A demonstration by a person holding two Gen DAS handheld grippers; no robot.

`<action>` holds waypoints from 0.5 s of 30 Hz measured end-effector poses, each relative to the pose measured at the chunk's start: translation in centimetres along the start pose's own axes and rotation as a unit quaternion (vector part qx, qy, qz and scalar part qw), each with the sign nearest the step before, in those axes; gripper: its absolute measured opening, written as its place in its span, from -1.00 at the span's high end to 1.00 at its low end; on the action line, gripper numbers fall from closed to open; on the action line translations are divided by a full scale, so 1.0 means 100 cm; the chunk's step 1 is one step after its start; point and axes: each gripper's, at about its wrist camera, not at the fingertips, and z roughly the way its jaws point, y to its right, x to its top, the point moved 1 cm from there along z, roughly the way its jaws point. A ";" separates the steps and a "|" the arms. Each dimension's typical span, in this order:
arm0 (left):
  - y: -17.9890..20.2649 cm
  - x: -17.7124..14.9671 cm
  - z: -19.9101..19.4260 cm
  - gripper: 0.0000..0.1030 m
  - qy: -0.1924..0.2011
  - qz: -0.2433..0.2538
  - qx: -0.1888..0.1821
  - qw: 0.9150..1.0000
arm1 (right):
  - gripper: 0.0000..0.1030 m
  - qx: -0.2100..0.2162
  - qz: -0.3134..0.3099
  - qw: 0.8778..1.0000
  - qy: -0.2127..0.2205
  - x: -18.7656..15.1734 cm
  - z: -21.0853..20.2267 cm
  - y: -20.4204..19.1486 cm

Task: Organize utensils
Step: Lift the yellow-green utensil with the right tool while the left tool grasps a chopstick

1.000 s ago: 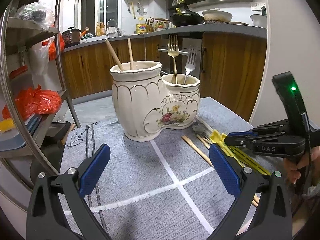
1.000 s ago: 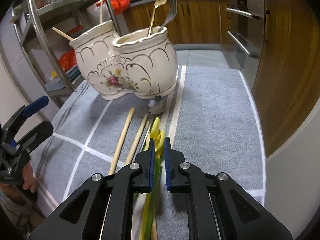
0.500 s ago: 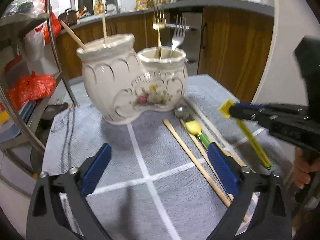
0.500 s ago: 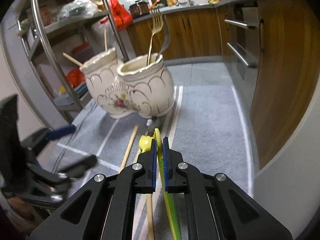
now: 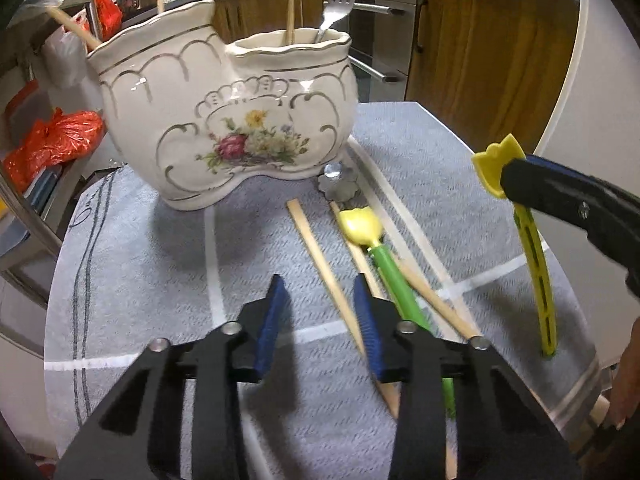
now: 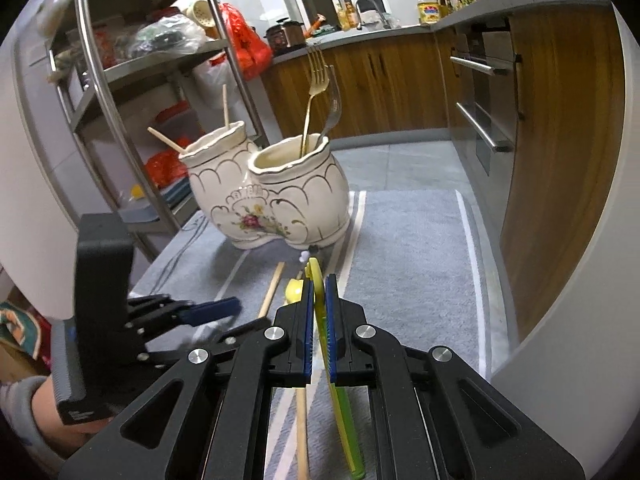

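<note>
The right tool (image 6: 319,320) pinches a yellow plastic utensil (image 5: 538,280) lifted off the worktop (image 5: 420,152), while the left tool (image 5: 320,312), closing around a wooden chopstick (image 5: 324,264) beside the ceramic holder (image 5: 224,120), may nudge it aside.

Forks (image 5: 316,4) in holder (image 5: 224,120), chopsticks (image 5: 328,276) before

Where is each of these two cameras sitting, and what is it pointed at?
Left wrist: sits on the left gripper, looking down along its closing fingers at a chopstick lying between them; the right gripper enters at right.
Right wrist: sits on the right gripper, shut on a yellow utensil; the left gripper and a hand show at left.
Shared: the ceramic holder with forks, and the grey mat.
</note>
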 end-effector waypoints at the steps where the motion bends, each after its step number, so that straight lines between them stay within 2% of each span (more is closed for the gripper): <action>1: 0.002 0.002 0.001 0.49 0.000 0.003 -0.001 1.000 | 0.87 0.001 -0.001 1.000 0.001 0.000 0.000 0.000; 2: 0.004 0.003 0.002 0.55 -0.001 0.005 -0.002 1.000 | 0.87 0.002 -0.002 1.000 0.001 0.000 -0.001 -0.001; 3: 0.004 0.004 0.002 0.76 -0.002 0.007 -0.007 1.000 | 0.87 0.003 -0.003 1.000 0.002 0.000 -0.001 -0.001; 4: 0.005 0.006 0.003 0.80 -0.005 0.010 -0.010 1.000 | 0.87 0.004 -0.003 1.000 0.003 0.000 -0.002 -0.001; 9: -0.007 0.007 0.001 0.89 -0.003 0.021 -0.026 0.999 | 0.87 0.008 -0.006 1.000 0.013 0.000 -0.006 0.000; 13: -0.022 0.008 -0.013 0.89 0.017 0.030 -0.026 0.999 | 0.87 0.008 -0.008 1.000 0.023 0.000 -0.010 -0.002; 15: -0.029 0.005 -0.023 0.89 0.031 0.029 -0.040 0.998 | 0.87 0.005 -0.010 0.999 0.036 0.001 -0.012 -0.004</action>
